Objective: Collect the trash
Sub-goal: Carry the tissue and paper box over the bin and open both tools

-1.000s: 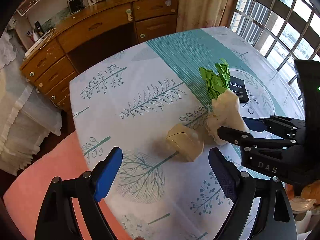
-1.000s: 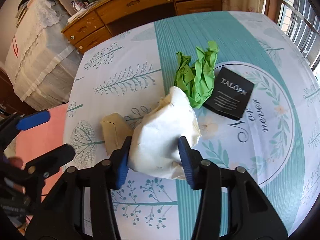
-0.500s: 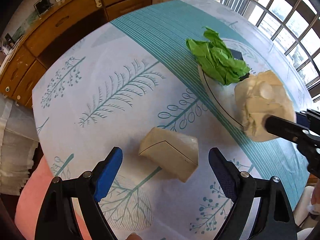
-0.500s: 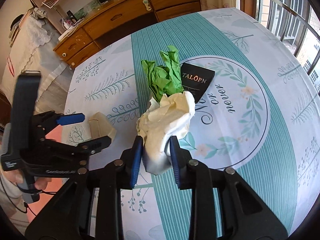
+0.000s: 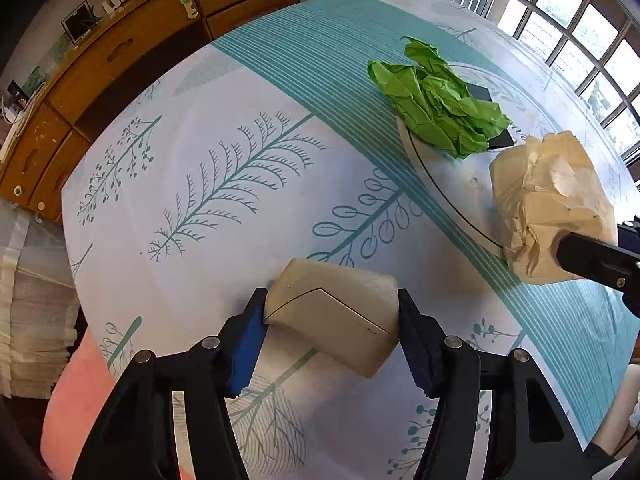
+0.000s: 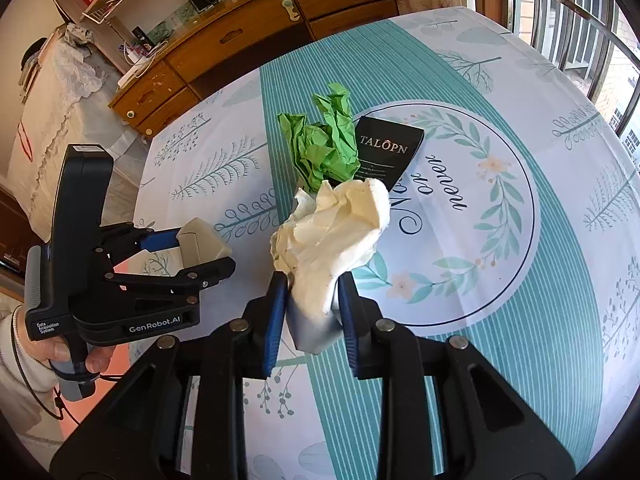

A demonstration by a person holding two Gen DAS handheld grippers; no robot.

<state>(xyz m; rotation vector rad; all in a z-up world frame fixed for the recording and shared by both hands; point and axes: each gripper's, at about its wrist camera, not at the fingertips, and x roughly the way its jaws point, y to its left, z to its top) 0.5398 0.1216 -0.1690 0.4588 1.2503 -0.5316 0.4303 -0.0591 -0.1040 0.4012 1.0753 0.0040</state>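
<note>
Left wrist view: left gripper (image 5: pixel 332 312) just closed, pads against both ends of beige box (image 5: pixel 334 316), long axis spanning jaws, near table (image 5: pixel 208 112) edge (lift comes next, likely). Green paper (image 5: pixel 436 114) farther toward centre.

Right wrist view: right gripper (image 6: pixel 312 306) clamped narrow on white paper wad (image 6: pixel 332 236), raised over tablecloth centre, black card (image 6: pixel 384 150) beyond, just beside green paper.

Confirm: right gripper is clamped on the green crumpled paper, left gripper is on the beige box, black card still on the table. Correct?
Not quite. The right gripper is clamped on the cream crumpled paper, not the green crumpled paper, which lies loose on the table beside the black card, as the right wrist view shows. The left gripper, its jaws just closing, is on the beige box.
</note>
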